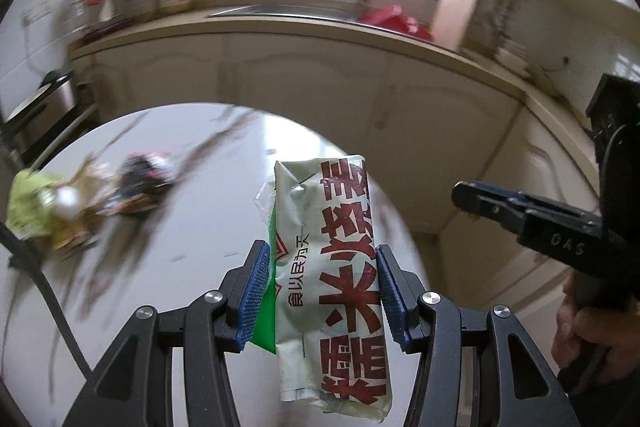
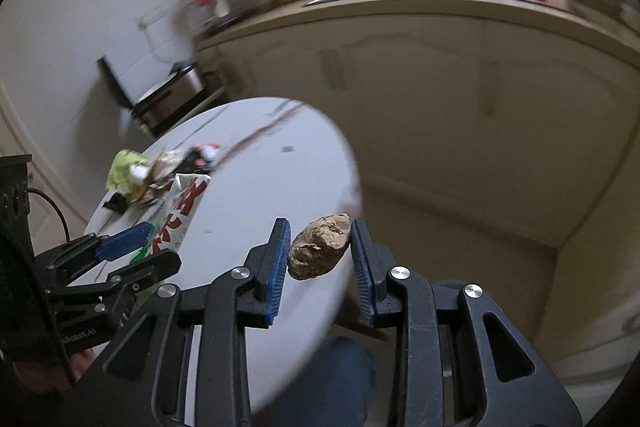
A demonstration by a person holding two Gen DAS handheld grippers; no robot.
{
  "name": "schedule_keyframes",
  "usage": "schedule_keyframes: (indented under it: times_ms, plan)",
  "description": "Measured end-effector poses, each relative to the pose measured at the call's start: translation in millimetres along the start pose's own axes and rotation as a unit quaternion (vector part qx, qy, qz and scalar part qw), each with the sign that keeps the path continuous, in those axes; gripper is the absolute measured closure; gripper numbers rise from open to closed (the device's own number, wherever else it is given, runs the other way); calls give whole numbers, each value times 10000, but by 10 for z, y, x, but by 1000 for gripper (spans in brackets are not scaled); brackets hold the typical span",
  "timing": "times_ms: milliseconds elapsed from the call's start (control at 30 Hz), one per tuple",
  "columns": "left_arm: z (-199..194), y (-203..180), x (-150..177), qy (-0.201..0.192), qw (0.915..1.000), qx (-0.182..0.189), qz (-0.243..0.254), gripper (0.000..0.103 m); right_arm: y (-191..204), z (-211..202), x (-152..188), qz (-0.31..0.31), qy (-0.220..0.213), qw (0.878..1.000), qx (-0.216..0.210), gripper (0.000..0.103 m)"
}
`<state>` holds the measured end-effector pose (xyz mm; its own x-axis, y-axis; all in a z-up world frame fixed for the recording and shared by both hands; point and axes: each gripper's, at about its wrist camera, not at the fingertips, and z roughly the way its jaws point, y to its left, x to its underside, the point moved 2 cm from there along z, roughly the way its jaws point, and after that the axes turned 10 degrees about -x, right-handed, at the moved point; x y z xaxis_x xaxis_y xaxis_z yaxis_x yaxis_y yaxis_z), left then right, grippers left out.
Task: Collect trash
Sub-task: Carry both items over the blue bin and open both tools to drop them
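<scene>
My left gripper [image 1: 318, 287] is shut on a pale green food wrapper [image 1: 336, 279] printed with large red characters; the wrapper stands up between the blue pads above the round white table [image 1: 224, 211]. In the right wrist view my right gripper [image 2: 320, 259] is shut on a crumpled brown lump of trash [image 2: 318, 247], held over the table's right edge. The left gripper [image 2: 132, 247] with the wrapper [image 2: 180, 215] shows there at the left. The right gripper's finger [image 1: 520, 213] enters the left wrist view from the right.
A heap of more trash [image 1: 80, 199], yellow-green, brown and dark wrappers, lies at the table's far left [image 2: 156, 175]. Behind stand cream kitchen cabinets [image 1: 360, 87] with a sink, a red item and bottles on the counter. A person's hand [image 1: 580, 327] and a blue trouser leg [image 2: 332, 379] are near.
</scene>
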<state>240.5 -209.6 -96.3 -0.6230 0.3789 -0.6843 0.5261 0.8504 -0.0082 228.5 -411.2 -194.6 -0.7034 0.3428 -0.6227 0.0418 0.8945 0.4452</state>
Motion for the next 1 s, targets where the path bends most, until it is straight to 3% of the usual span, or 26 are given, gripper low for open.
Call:
schedule_keyframes:
  times_ms: [333,667,1000]
  plan:
    - [445,-945,-251,125,9965,570,592,55,-1164,-368,388,936,8,9939,582,74]
    - [1450,-1595,-195,860,9913,596,795,54,-2146,285,996,1928,750,9767,566,74]
    - [2736,-1757,53,1979,9770,340,723,48,-2725,872,1370,2475,1242,9600,424,72]
